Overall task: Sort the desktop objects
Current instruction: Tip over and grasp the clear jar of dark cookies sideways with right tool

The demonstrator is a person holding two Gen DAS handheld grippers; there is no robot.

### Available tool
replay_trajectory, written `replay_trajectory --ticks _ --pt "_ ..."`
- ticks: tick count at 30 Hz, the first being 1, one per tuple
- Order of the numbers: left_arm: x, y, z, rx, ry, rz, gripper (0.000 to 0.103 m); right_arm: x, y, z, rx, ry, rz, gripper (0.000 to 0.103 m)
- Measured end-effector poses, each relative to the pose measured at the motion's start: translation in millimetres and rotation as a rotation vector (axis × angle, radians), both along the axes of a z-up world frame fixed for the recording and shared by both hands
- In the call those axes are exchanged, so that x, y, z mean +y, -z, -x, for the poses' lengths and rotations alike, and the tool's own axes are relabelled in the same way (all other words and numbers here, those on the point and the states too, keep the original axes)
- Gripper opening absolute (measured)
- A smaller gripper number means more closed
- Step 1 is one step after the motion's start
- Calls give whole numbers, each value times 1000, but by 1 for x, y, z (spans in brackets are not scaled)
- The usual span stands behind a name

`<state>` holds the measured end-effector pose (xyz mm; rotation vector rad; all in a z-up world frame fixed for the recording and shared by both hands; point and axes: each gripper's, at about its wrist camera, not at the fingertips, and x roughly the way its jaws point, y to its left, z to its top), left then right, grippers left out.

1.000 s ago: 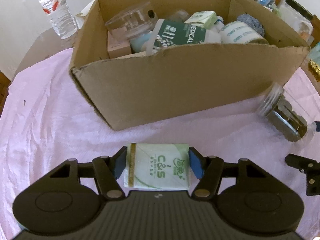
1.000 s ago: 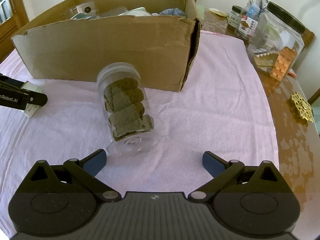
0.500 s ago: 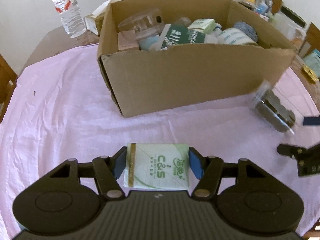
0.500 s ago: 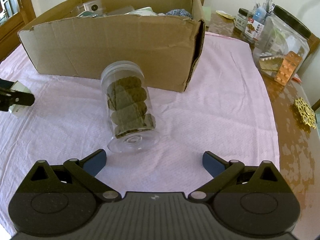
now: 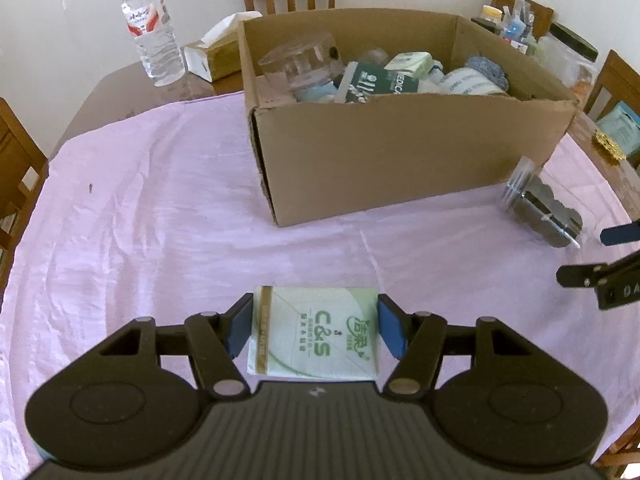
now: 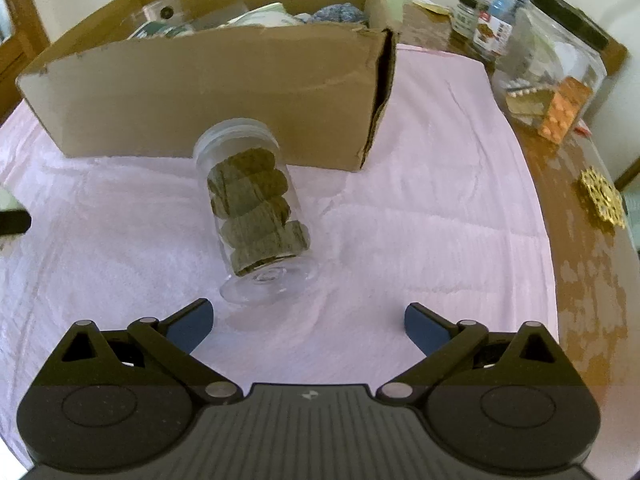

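1. Left wrist view: my left gripper (image 5: 315, 331) has its jaws drawn in on a white-and-green tissue pack (image 5: 314, 338) printed "C&S". Both blue pads (image 5: 240, 328) press the pack's short sides.
2. The pack lies flat between the fingers, gold-striped edge to the left, above the pink tablecloth (image 5: 160, 220). I cannot tell whether it touches the cloth.
3. Ahead stands the cardboard box (image 5: 400, 168), its near corner facing me. It is already loaded with a clear plastic container (image 5: 298, 64), a dark green "MEDICAL" pack (image 5: 376, 82) and other items too jumbled to name.
4. Behind the box to the left, on the bare table: a water bottle (image 5: 151, 38) and a tissue box (image 5: 212, 56).
5. Right wrist view: my right gripper (image 6: 309, 322) is spread wide, fingers well apart, holding nothing and touching nothing.
6. The clear jar (image 6: 256, 216) of dark round cookies lies on its side on the tablecloth, base towards me, lid end close to the box's front wall. Its base sits just ahead of my left fingertip (image 6: 192, 320); a gap is visible.
7. In the left view the same jar shows at the right edge, with my right gripper's finger just beside it.
8. Far right on the table: a large black-lidded jar (image 6: 556, 60) and a gold ornament (image 6: 602, 198).
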<state>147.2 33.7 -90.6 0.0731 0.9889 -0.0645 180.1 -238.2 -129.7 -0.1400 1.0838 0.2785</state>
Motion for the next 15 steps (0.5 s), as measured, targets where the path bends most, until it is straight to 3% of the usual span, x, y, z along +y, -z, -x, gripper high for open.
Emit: replay_trajectory --ticks 15 --pt "7 0 2 -8 105 -5 63 13 -44 -3 -57 63 -56 103"
